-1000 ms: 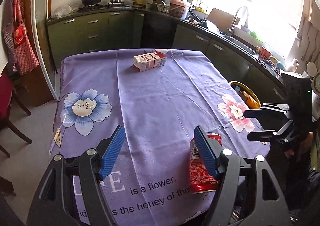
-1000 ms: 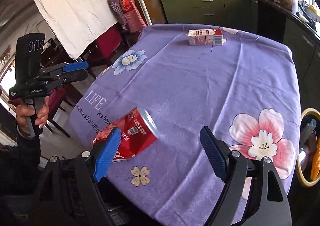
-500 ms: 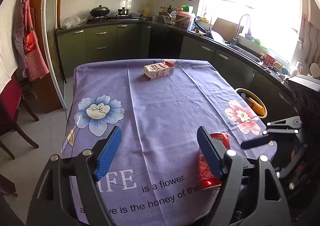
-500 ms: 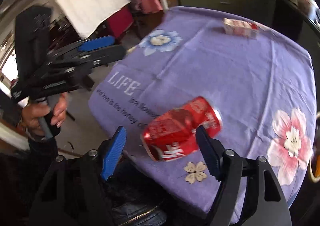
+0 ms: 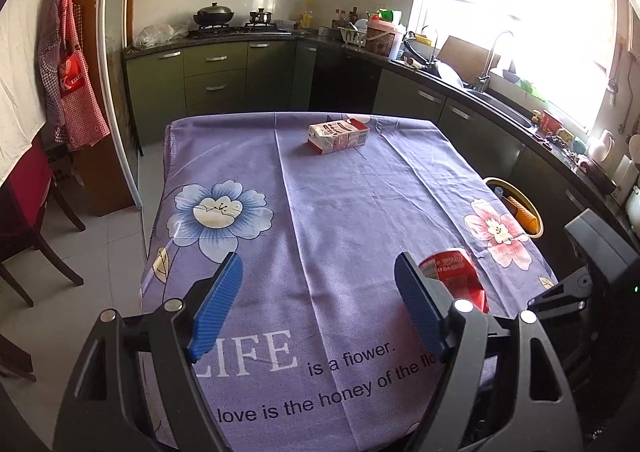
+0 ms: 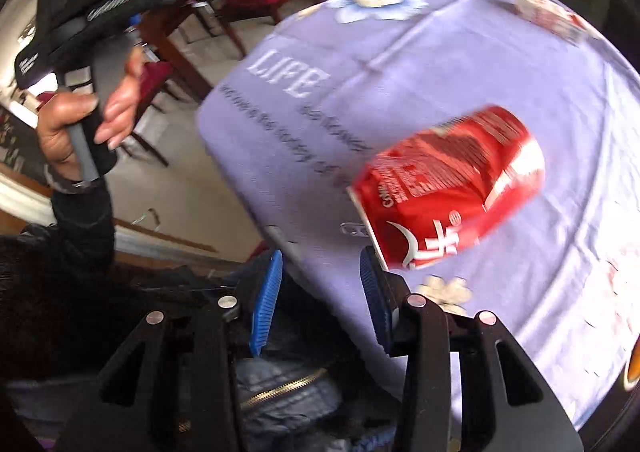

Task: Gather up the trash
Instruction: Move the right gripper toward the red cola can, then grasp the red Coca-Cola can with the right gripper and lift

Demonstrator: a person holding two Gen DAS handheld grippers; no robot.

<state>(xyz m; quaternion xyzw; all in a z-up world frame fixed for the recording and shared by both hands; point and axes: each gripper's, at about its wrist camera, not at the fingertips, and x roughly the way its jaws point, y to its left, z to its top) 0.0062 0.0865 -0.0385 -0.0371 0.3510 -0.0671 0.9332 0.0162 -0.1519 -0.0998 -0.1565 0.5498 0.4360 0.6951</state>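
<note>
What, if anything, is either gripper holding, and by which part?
Nothing. The left gripper gapes empty above the tablecloth; the right gripper has its jaws apart, the red can beside its fingertip, not between.

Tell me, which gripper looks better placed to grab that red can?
Right, probably. The can lies just ahead of the right gripper, touching one finger, though not between them. The left gripper is open over bare cloth, the can off to its side.

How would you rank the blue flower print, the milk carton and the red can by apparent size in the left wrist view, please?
1. Blue flower print: largest.
2. Milk carton and red can: look alike; the can is nearer and partly hidden, so unranked.
</note>
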